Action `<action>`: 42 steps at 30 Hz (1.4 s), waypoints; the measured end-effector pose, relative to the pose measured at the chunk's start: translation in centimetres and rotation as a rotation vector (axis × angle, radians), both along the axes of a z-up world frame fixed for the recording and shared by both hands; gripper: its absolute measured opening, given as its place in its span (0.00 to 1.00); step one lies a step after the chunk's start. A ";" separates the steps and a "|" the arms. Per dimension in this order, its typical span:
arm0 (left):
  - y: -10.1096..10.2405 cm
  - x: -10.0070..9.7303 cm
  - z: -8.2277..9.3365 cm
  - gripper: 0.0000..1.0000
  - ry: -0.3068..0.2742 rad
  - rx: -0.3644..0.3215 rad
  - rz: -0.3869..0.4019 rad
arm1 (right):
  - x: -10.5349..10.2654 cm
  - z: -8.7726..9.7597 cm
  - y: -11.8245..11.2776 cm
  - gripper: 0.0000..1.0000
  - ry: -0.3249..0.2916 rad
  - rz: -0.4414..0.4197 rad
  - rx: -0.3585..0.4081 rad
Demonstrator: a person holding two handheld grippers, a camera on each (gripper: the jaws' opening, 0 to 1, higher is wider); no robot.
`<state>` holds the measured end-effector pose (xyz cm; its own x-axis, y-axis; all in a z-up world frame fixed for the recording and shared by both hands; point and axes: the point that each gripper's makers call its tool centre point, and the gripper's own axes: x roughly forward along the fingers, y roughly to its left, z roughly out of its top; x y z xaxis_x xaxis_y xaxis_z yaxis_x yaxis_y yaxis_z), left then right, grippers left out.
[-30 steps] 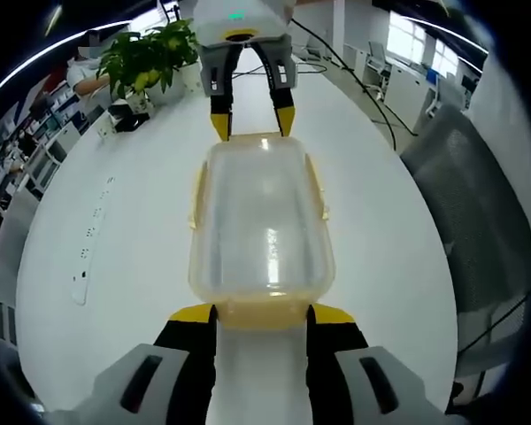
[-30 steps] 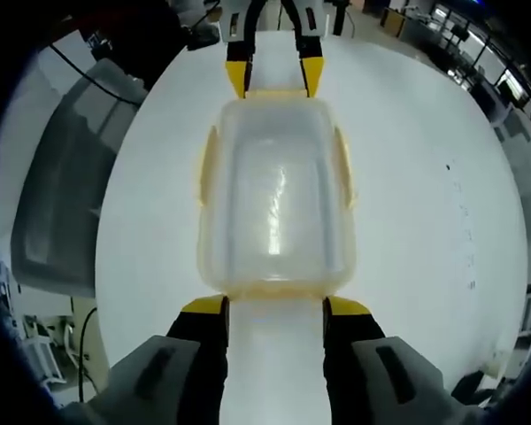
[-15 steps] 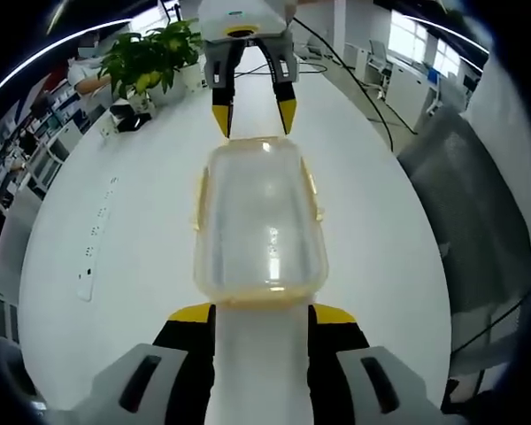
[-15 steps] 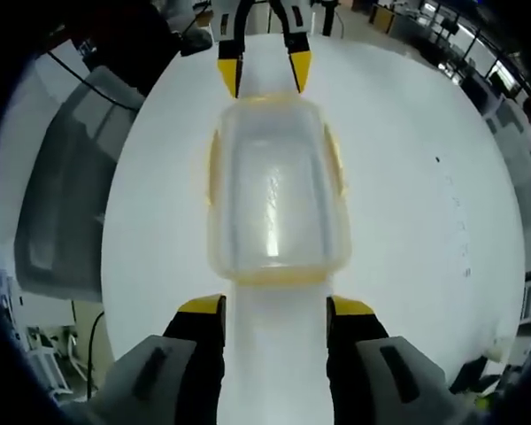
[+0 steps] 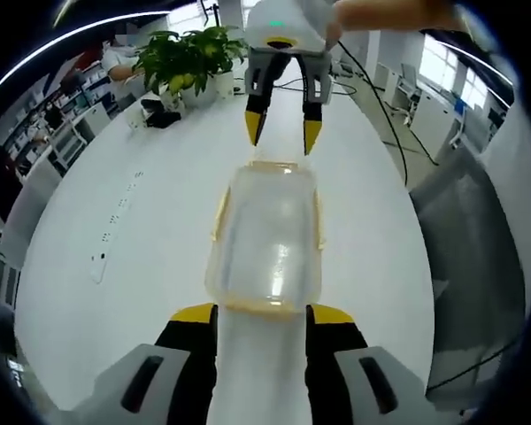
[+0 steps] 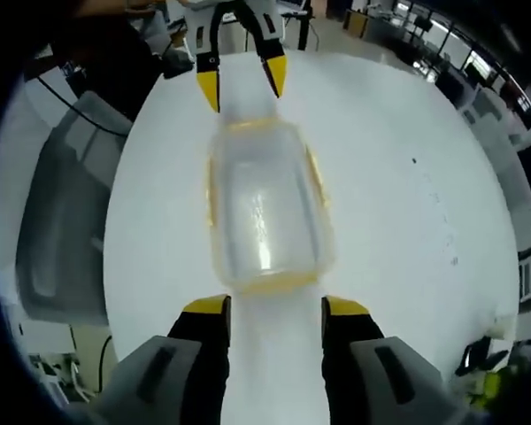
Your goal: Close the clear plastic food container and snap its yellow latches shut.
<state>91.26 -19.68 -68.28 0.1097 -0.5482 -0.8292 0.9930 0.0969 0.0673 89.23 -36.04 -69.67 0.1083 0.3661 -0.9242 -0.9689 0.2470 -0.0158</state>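
A clear plastic food container (image 5: 265,239) with its lid on lies lengthwise on the white table (image 5: 106,221). Yellow latches (image 5: 221,212) run along its sides and ends. In the left gripper view my left gripper (image 5: 262,315) stands open just short of the container's near end, touching nothing. Past the far end, my right gripper (image 5: 281,133) hangs open, its yellow tips slightly clear of the box. The right gripper view shows the same container (image 6: 264,208) from the other end, with my right gripper (image 6: 275,307) open a little back from it and my left gripper (image 6: 242,84) open beyond it.
A potted plant (image 5: 190,53) and dark items stand at the table's far end. A grey chair (image 5: 478,257) sits beside the table, also seen as the grey chair (image 6: 57,221). A white power strip (image 5: 97,266) lies on the tabletop. A hand (image 5: 380,11) holds the right gripper.
Both grippers have drawn back from the container's ends and lifted a little, so the gaps are wider and the box looks smaller. The container itself has stayed put.
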 end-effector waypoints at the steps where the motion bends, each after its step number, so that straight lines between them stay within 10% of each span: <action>1: 0.0 0.0 0.0 0.32 0.000 -0.002 0.009 | -0.1 0.0 0.1 0.37 0.000 -0.007 0.007; 9: 0.6 -0.2 -0.8 0.27 0.040 -0.008 0.163 | -0.2 0.2 0.8 0.36 -0.018 -0.073 0.054; 20: 1.0 0.2 -1.2 0.25 0.147 -0.110 0.461 | 1.0 -0.2 1.1 0.32 0.017 -0.430 0.263; 42: 0.4 -0.3 -2.7 0.21 0.248 -0.204 0.630 | 0.8 -1.8 1.5 0.25 0.106 -0.683 0.436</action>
<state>90.95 -19.32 -71.03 0.2781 -0.5895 -0.7584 0.7273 0.6450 -0.2347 90.00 -34.58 -71.47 0.3574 0.5803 -0.7318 -0.5936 0.7461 0.3017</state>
